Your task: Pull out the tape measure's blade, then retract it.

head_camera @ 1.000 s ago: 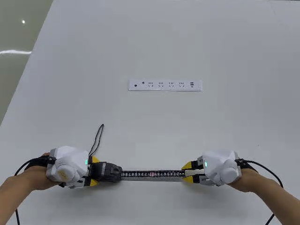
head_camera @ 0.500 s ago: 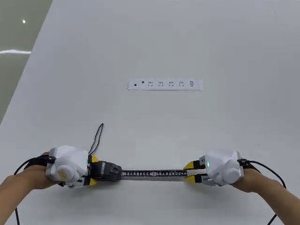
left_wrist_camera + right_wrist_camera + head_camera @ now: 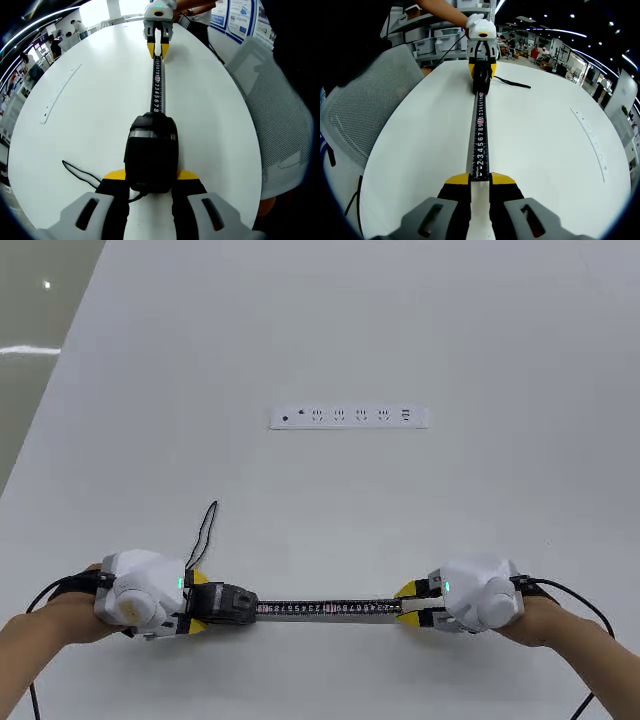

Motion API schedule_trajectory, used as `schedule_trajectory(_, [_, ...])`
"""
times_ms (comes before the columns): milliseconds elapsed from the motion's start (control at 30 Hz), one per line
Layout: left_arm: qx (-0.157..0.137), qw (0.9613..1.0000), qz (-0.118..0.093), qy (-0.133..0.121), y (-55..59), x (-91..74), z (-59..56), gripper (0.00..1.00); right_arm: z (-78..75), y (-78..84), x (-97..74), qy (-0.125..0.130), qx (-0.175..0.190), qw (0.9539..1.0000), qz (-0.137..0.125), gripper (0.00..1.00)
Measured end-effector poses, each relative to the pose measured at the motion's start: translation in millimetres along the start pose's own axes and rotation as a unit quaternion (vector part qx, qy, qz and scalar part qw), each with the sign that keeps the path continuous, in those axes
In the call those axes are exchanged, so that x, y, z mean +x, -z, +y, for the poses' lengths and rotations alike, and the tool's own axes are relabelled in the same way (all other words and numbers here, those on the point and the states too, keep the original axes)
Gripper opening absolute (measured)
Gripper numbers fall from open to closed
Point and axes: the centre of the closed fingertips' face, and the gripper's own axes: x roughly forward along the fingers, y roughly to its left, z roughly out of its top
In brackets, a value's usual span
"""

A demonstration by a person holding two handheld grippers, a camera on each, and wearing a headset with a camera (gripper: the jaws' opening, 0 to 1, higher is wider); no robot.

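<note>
While extended, one blade (image 3: 325,608) between two hand-held grippers (image 3: 200,611) (image 3: 408,603).

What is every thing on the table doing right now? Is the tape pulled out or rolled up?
tape measure case: lying flat, clamped at its back end.
blade: pulled out, stretched straight between the two grippers.
left gripper: shut on the tape measure case.
right gripper: shut on the blade's end.
strap: slack, lying loose behind the case.
power strip: lying flat, nothing plugged in.
</note>
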Motion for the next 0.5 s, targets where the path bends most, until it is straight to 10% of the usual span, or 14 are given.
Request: schedule_trajectory(500, [-0.001,1.0,0.0,0.001,0.1,0.1,0.9,0.28,0.4,6.6,-4.5,0.002,0.003,1.0,0.004,0.11])
